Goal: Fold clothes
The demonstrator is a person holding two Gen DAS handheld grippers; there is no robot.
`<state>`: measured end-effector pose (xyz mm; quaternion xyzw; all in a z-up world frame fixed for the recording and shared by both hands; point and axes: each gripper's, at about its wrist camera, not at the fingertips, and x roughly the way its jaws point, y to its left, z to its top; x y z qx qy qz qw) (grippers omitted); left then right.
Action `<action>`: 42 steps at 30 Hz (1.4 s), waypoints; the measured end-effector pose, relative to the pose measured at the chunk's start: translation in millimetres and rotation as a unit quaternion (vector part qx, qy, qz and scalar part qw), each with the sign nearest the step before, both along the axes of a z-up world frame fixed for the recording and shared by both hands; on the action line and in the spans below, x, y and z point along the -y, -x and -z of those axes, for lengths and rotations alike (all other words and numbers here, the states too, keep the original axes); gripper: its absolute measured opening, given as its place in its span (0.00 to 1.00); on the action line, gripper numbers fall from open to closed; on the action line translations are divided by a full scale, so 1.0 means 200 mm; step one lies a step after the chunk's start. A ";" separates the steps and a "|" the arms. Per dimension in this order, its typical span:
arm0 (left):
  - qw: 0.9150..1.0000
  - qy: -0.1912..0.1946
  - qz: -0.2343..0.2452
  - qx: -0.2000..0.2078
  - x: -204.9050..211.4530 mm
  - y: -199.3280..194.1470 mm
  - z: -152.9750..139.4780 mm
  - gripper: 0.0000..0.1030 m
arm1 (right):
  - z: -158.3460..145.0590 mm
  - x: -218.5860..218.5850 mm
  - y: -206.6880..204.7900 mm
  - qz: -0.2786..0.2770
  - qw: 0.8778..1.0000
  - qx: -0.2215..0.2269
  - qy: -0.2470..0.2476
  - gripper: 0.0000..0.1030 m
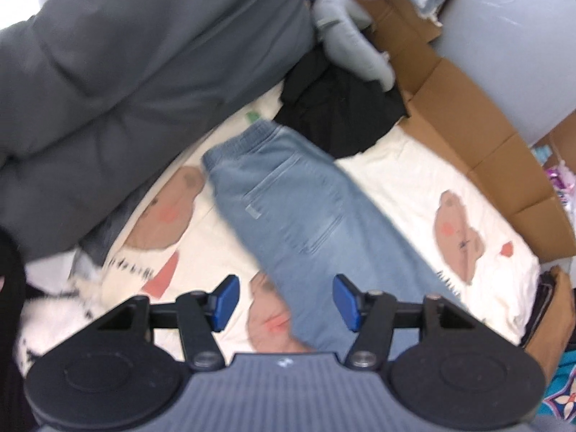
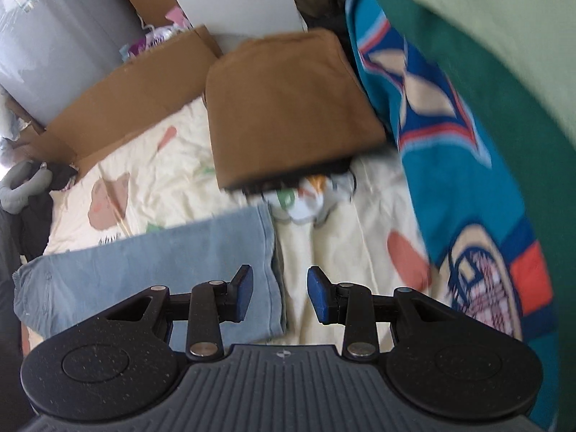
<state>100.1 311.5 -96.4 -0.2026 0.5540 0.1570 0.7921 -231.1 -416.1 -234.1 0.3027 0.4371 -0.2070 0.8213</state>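
Note:
Light blue jeans [image 1: 295, 216] lie flat and slantwise on a cream sheet with bear prints [image 1: 414, 187], the elastic waistband toward the upper left. My left gripper [image 1: 286, 302] hovers above one trouser leg, open, with its blue pads well apart and nothing gripped. In the right wrist view the jeans' leg [image 2: 151, 270] ends at a hem just under my right gripper [image 2: 280, 295]. That gripper is open too, above the hem's edge and the bare sheet [image 2: 342, 244], holding nothing. Both views are blurred by motion.
A grey duvet [image 1: 126, 72] is heaped at the left. A black garment [image 1: 338, 108] and a grey plush toy [image 1: 345, 36] lie beyond the waistband, beside flattened cardboard [image 1: 468, 115]. A folded brown stack [image 2: 288, 108], a small printed garment [image 2: 313, 194] and a teal patterned blanket [image 2: 450, 144] lie near the hem.

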 end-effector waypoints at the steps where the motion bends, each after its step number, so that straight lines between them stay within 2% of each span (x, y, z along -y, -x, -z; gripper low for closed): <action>1: 1.000 -0.003 -0.001 -0.006 0.00 0.02 0.02 0.59 | 0.04 0.00 0.02 -0.001 1.000 0.000 -0.004 0.39; 8: 0.999 -0.015 -0.028 -0.016 0.01 0.20 0.11 0.59 | 0.33 -0.04 0.10 0.006 0.998 0.015 -0.055 0.39; 16: 0.998 -0.030 -0.050 -0.021 0.05 0.24 0.19 0.59 | 0.65 -0.11 0.09 0.020 0.993 0.026 -0.113 0.39; 21: 0.997 -0.036 -0.057 -0.044 0.09 0.26 0.26 0.59 | 0.81 -0.14 0.08 0.035 0.989 0.037 -0.138 0.39; 28: 0.995 -0.056 -0.029 -0.074 0.19 0.24 0.36 0.59 | 0.97 -0.18 0.03 0.028 0.990 0.051 -0.128 0.39; 34: 0.993 -0.067 -0.017 -0.095 0.27 0.23 0.40 0.60 | 1.08 -0.18 -0.01 0.037 0.986 0.064 -0.148 0.37; 42: 0.992 -0.080 0.007 -0.102 0.37 0.22 0.39 0.60 | 1.20 -0.13 -0.01 0.089 0.970 0.104 -0.200 0.35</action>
